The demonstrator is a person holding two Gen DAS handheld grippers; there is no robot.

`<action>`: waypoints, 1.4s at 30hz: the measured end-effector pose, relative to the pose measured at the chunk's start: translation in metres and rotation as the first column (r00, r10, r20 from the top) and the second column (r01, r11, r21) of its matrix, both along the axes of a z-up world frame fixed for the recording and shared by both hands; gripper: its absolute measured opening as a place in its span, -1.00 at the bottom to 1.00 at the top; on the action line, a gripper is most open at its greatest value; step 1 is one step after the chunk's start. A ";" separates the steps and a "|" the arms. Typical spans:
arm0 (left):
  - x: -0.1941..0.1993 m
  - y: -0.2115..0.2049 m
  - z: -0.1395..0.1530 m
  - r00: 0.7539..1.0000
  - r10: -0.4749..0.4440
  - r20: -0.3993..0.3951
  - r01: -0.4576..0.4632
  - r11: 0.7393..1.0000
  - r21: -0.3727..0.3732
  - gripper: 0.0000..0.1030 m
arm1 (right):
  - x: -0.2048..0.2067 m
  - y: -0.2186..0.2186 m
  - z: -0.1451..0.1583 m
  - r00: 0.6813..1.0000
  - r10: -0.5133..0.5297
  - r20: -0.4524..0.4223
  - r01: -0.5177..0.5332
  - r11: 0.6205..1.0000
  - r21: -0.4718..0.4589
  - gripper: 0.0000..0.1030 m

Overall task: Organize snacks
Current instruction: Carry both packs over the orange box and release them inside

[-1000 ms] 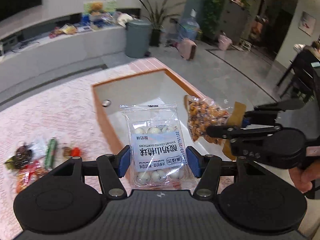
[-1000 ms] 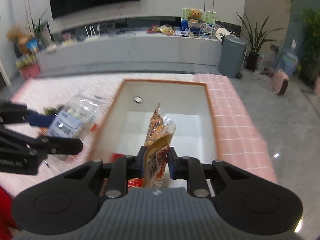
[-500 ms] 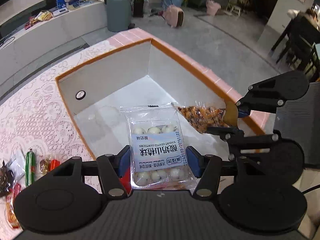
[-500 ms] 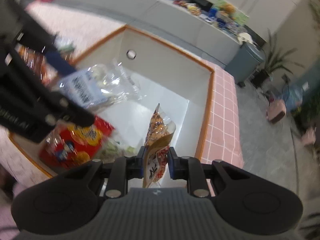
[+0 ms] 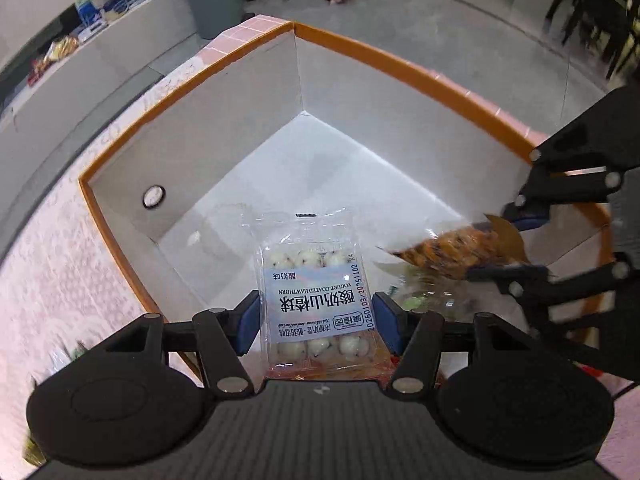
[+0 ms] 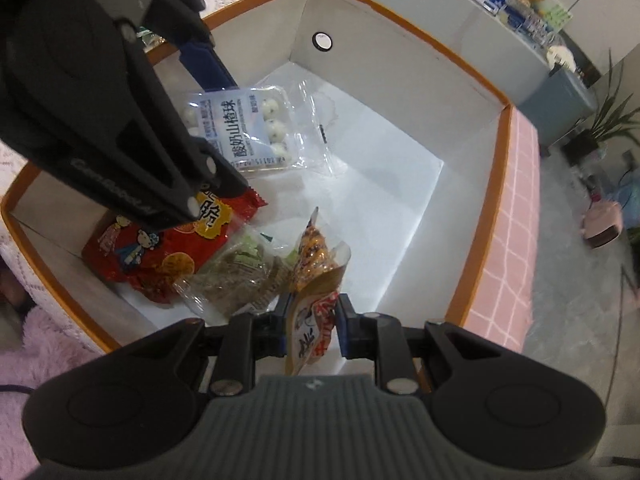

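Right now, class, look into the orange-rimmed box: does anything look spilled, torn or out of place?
Nothing stands out. The red snack bag and the clear packet of greenish snacks lie loosely in one corner of the box, both sealed as far as shows. The yogurt hawthorn pack and the orange snack bag are each held in a gripper over it.

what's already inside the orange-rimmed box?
On the floor of the orange-rimmed box lie a red snack packet and a clear bag of greenish-brown snacks. The left gripper covers part of the red packet; anything beneath the two stays hidden.
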State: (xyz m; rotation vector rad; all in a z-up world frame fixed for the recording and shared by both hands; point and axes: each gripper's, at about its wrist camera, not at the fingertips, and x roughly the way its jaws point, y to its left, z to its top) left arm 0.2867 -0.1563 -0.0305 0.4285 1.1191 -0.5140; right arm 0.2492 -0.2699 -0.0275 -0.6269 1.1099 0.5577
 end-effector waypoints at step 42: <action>-0.034 0.034 0.056 0.967 0.118 0.224 -0.108 0.992 -0.059 0.46 | 0.035 -0.013 -0.008 0.896 -0.381 -0.228 0.427 0.881 0.205 -0.40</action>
